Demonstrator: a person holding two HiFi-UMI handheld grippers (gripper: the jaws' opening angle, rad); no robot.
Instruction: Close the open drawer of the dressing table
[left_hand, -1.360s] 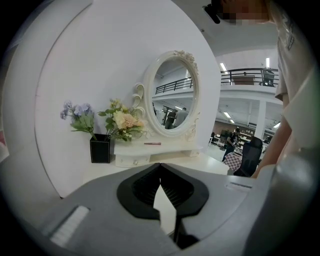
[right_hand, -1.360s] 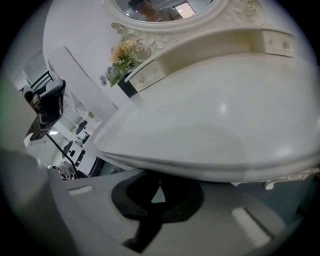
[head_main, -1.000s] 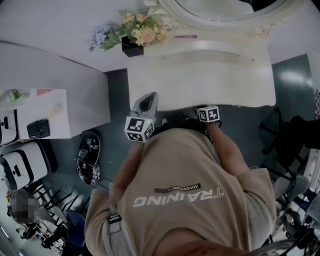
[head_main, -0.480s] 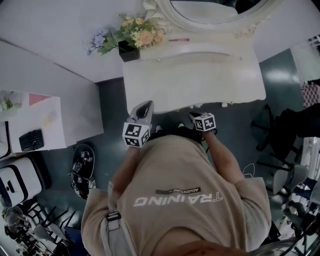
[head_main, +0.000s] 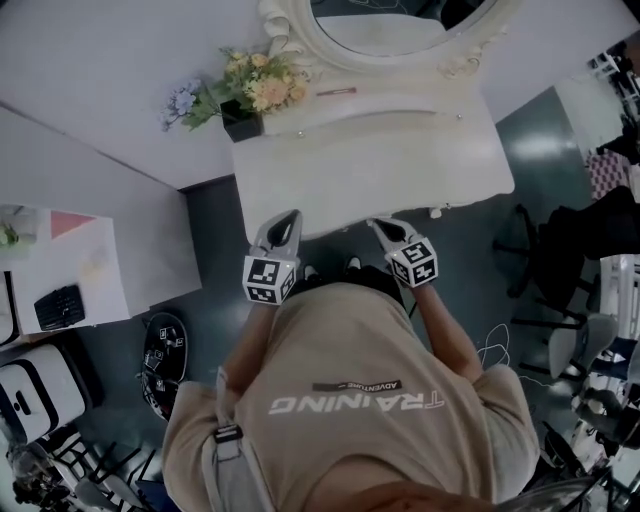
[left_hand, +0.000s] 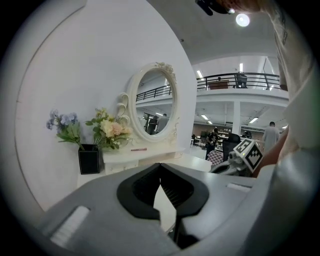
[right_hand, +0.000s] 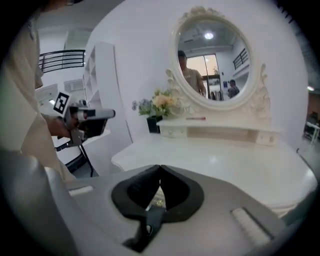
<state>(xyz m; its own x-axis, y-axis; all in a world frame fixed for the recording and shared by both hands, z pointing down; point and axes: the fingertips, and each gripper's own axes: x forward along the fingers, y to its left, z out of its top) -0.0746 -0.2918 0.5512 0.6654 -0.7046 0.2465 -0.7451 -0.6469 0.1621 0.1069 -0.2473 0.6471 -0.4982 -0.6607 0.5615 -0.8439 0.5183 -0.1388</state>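
Observation:
The white dressing table (head_main: 400, 170) stands against the wall under an oval mirror (head_main: 375, 25). A black vase of flowers (head_main: 240, 100) sits at its back left. Two small drawers in the raised back shelf (right_hand: 225, 132) look pushed in. The table's front below the top is hidden, and I see no open drawer. My left gripper (head_main: 290, 216) (left_hand: 160, 167) hovers shut and empty at the front edge, left of middle. My right gripper (head_main: 378, 224) (right_hand: 160, 169) hovers shut and empty at the front edge too. Each shows in the other's view: right gripper (left_hand: 245, 155), left gripper (right_hand: 85, 117).
A white partition and a side desk (head_main: 70, 270) with a keyboard (head_main: 60, 306) lie to the left. A round black device (head_main: 160, 350) sits on the dark floor. A black chair (head_main: 545, 250) and cables (head_main: 495, 345) are at the right. A pink pen (head_main: 335, 91) lies on the shelf.
The view has drifted, and the table now sits higher and further left in frame. The right gripper has swung forward, so its jaws now show pointing at the table's edge. The left gripper has barely moved.

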